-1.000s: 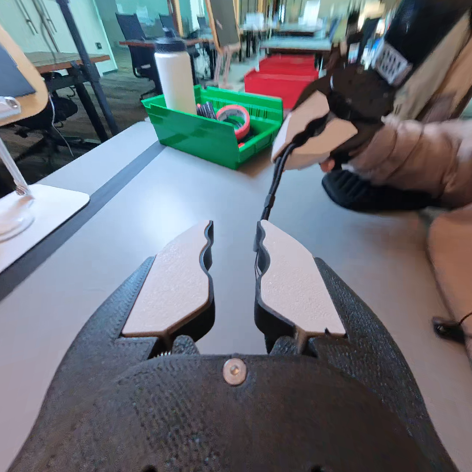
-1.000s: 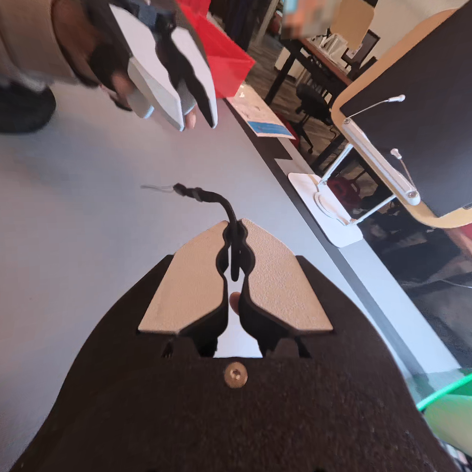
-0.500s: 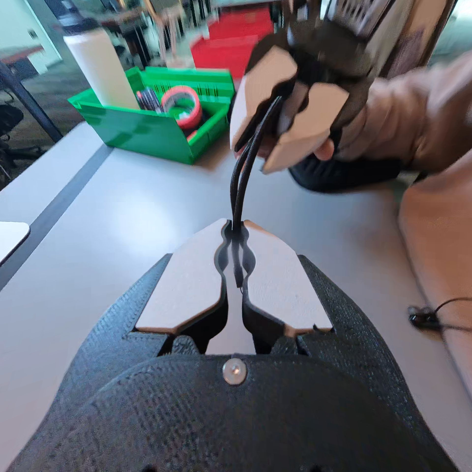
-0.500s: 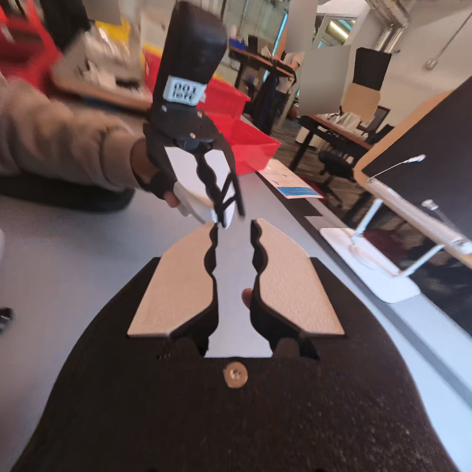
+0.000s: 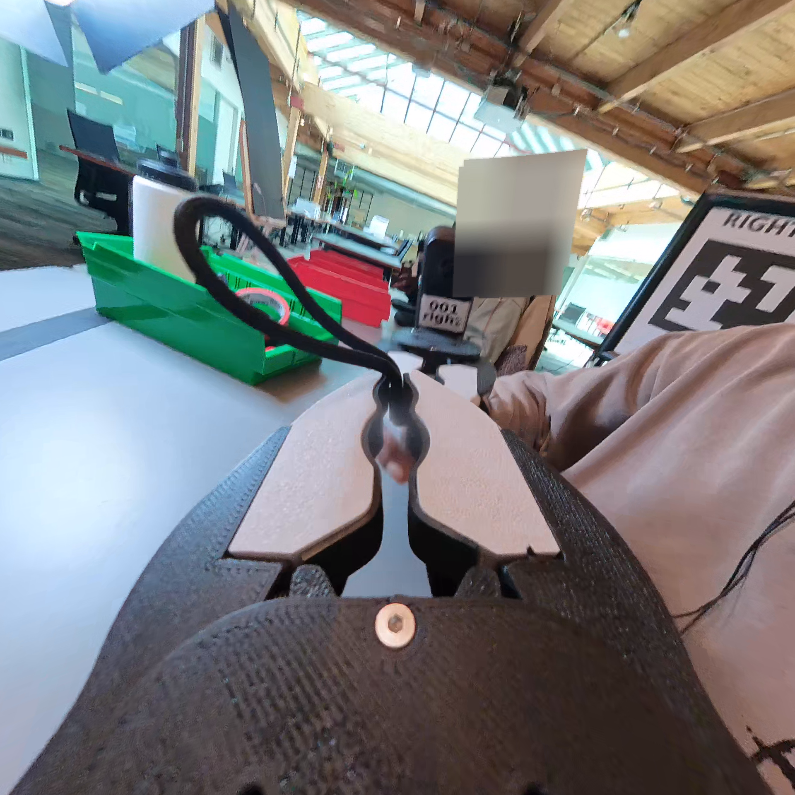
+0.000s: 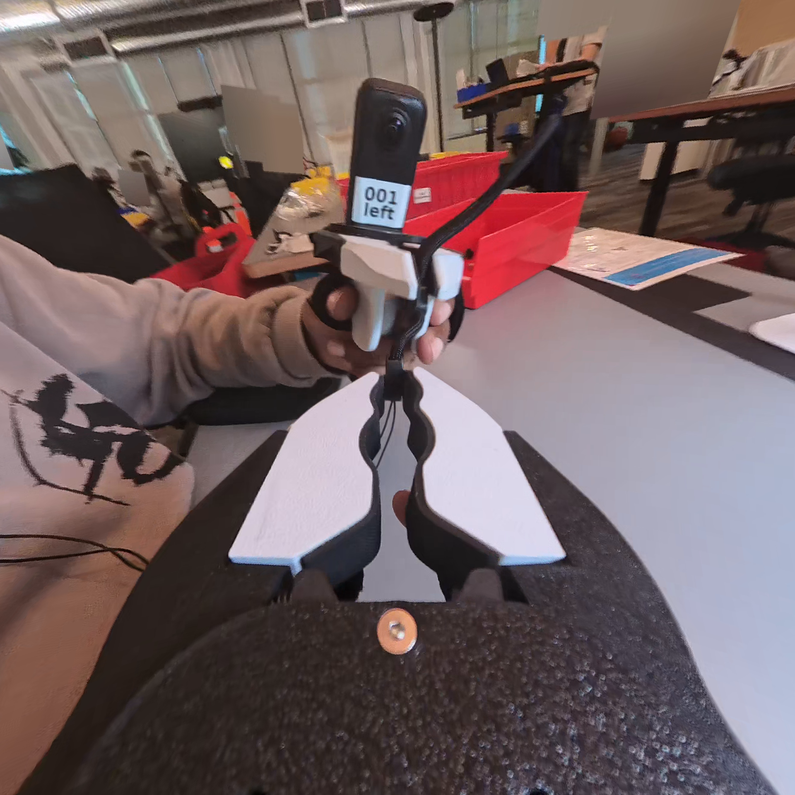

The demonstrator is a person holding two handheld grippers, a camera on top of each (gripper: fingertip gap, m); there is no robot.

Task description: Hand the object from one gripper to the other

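Cord point(image 5: 241, 275), black and looped, is pinched at its ends between the closed left tongs point(image 5: 398, 387), its loop arching up and leftward. The right tongs point(image 6: 398, 389) stand slightly parted just below, thin strings point(image 6: 384, 430) hanging in their gap, not gripped. Beyond the left tongs, a green bin point(image 5: 172, 309) sits on the grey counter point(image 5: 107, 430).

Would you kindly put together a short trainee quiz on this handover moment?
1. True or false: the left gripper is shut on the black cord.
2. The bin holding the white bottle is: A red, B green, C blue.
3. Short answer: in the right wrist view, what flanks the cord's thin end?

Key: 1 true; 2 B; 3 the fingertips of the right gripper.
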